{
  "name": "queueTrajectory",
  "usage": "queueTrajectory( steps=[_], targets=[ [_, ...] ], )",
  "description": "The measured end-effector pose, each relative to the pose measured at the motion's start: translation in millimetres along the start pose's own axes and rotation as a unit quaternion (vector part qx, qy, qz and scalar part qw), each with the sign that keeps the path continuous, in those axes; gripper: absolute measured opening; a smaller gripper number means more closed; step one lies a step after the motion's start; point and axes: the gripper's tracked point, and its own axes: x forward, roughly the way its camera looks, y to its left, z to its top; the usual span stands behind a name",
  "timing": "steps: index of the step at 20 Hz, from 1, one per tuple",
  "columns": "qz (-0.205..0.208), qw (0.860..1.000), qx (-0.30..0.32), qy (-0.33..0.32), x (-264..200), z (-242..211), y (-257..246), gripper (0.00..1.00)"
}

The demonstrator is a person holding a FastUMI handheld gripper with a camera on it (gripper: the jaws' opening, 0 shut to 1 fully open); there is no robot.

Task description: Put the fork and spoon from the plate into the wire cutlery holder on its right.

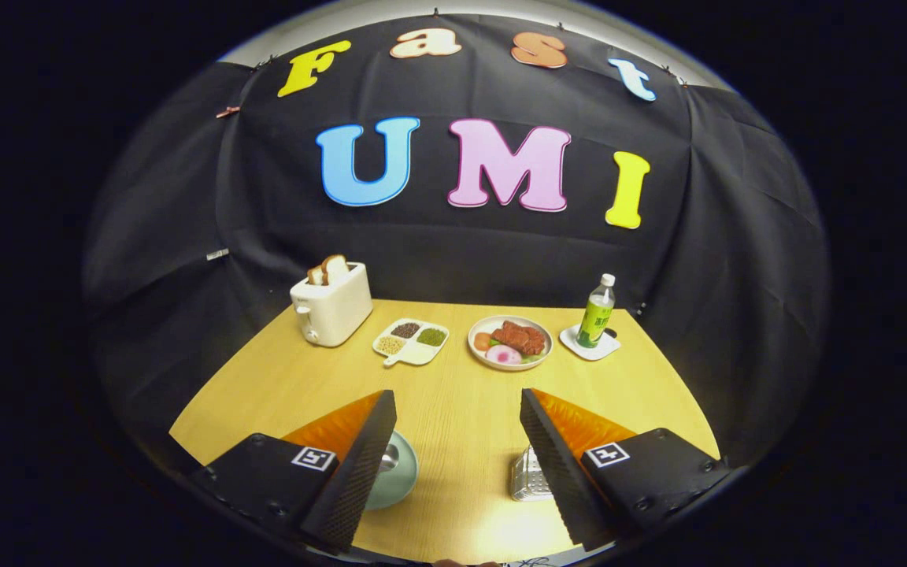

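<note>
Gripper (457, 429) fingers spread, holding nothing. Plate (400, 476) lies mostly behind one finger, probably with a spoon; holder (528, 476) opposite. Descend squarely over the handle.

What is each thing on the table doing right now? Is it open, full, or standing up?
Gripper: open, holding nothing.
Toaster: upright, bread sticking out of the top.
Bottle: upright on a small white tray, cap on.
Divided dish: compartments filled.
Food plate: full.
Green plate: partly hidden behind one finger.
Wire cutlery holder: partly hidden behind the other finger.
</note>
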Motion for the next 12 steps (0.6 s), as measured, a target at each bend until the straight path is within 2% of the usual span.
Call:
queueTrajectory(
  steps=[6,12],
  targets=[
    [0.051,0.991,0.02,0.124,29,-64,42,0.99],
    [0.053,0.971,-0.002,0.233,51,-129,61,0.99]
  ],
)
